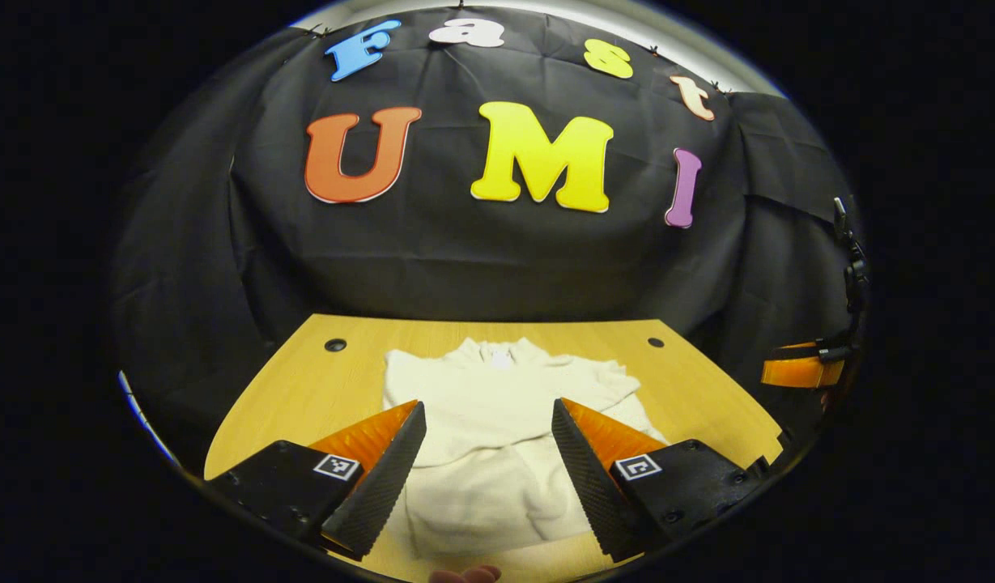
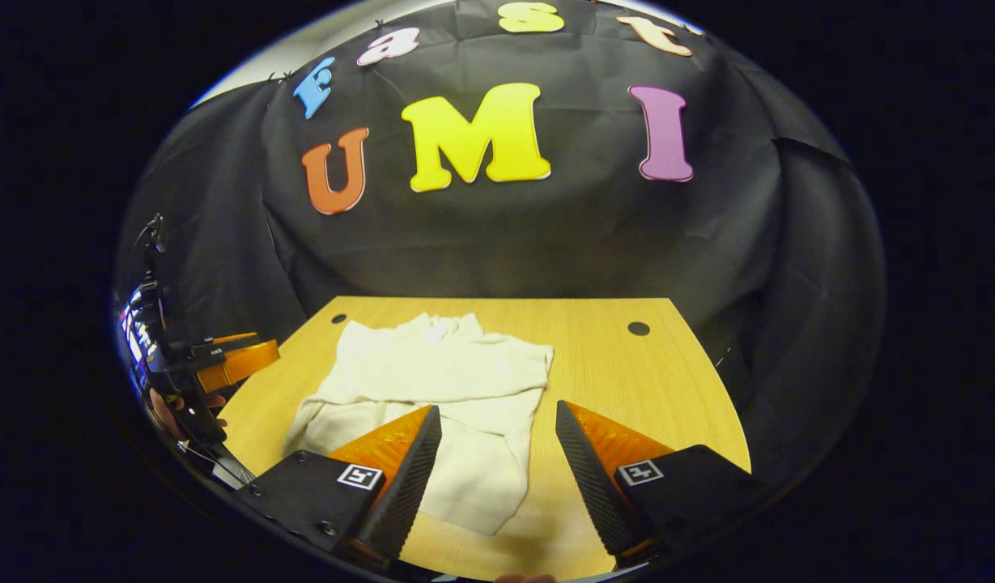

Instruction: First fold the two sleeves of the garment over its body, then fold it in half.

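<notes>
A cream-white garment [image 1: 497,429] lies flat on the wooden table [image 1: 319,389], collar toward the back wall, both sleeves laid across its body. In the left gripper view my left gripper [image 1: 487,409] is open, held above the garment's lower half with nothing between its fingers. In the right gripper view the same garment [image 2: 440,389] lies left of centre on the table [image 2: 627,380], and my right gripper [image 2: 497,417] is open above the garment's right lower edge, holding nothing. The right gripper also shows at the right edge of the left gripper view [image 1: 801,368], and the left gripper at the left edge of the right gripper view [image 2: 234,360].
Two round cable holes sit near the table's back corners [image 1: 335,345] [image 1: 656,342]. Black cloth walls close the booth behind and at both sides. A hand [image 2: 177,405] holds the left gripper at the table's left side. Bare wood lies right of the garment [image 2: 651,405].
</notes>
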Demonstrator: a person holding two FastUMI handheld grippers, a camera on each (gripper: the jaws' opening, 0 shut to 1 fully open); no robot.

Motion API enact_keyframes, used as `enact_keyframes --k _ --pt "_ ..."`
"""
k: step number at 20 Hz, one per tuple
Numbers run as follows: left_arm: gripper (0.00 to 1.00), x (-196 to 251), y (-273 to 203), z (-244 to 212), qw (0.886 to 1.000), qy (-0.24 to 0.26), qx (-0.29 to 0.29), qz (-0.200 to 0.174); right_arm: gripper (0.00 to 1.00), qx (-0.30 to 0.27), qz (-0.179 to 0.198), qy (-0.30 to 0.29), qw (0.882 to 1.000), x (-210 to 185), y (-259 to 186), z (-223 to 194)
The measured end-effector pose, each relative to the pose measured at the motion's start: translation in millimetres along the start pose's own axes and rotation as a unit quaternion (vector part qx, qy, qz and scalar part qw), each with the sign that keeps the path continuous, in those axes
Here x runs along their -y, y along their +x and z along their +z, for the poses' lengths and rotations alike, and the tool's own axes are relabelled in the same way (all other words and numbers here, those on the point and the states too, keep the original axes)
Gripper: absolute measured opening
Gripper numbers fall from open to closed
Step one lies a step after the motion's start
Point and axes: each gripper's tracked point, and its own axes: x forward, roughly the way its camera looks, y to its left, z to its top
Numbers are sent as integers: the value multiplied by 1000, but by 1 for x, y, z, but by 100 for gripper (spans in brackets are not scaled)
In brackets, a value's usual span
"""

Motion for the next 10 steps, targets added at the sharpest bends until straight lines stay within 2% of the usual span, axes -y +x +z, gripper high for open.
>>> enact_keyframes --k 5,8,10 --pt "99 -36 -22 -92 994 -36 -105 23 89 -70 -14 -3 997 24 7 -57" --pt "99 -61 -29 -146 983 -66 -167 36 87 -109 -24 -1 994 34 8 -93" --pt "98 -67 -30 -167 975 -93 -199 31 89 -127 -25 -5 992 35 14 -109"
